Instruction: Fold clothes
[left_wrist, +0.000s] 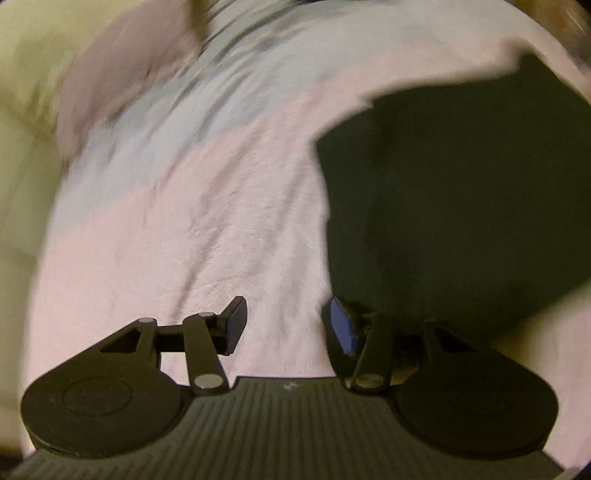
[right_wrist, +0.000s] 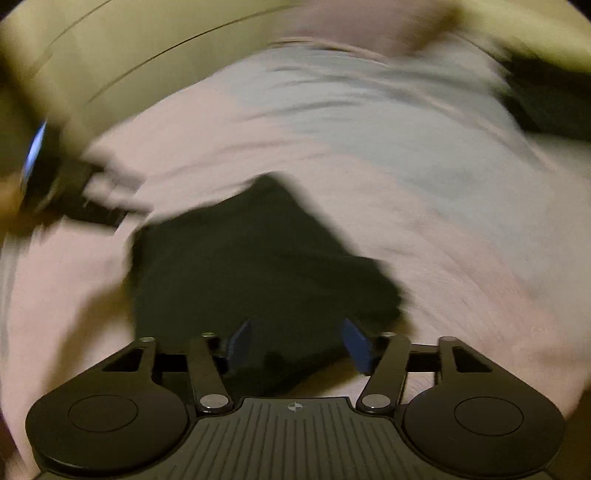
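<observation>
- In the right wrist view the right gripper is nearest, its blue-padded fingers spread wide with the near edge of the dark, soft-cloth garment showing between them; the fingers do not look pressed onto the cloth, so I judge them released.
- In the left wrist view the left gripper also has its fingers parted, over bare bed cover, with the garment's edge just beside its right finger and nothing between the fingers.
- The garment lies on the pale pink, plush bed cover, roughly flat, in an irregular lump tapering to a blunt point away from the right gripper.
- Its long axis seems to run from the right gripper's fingers towards that far point; blur makes the outline uncertain, and I cannot tell whether it is folded.
- Further off, a light blue band crosses the bed cover, and the left gripper appears blurred at the left edge of the right wrist view.
- Risks, as I judge them: both views are smeared by motion, so a fast closing could pinch only a thin edge, or catch the plush cover along with the cloth; limp fabric may bunch or drag askew if the two grippers pull unevenly.
</observation>
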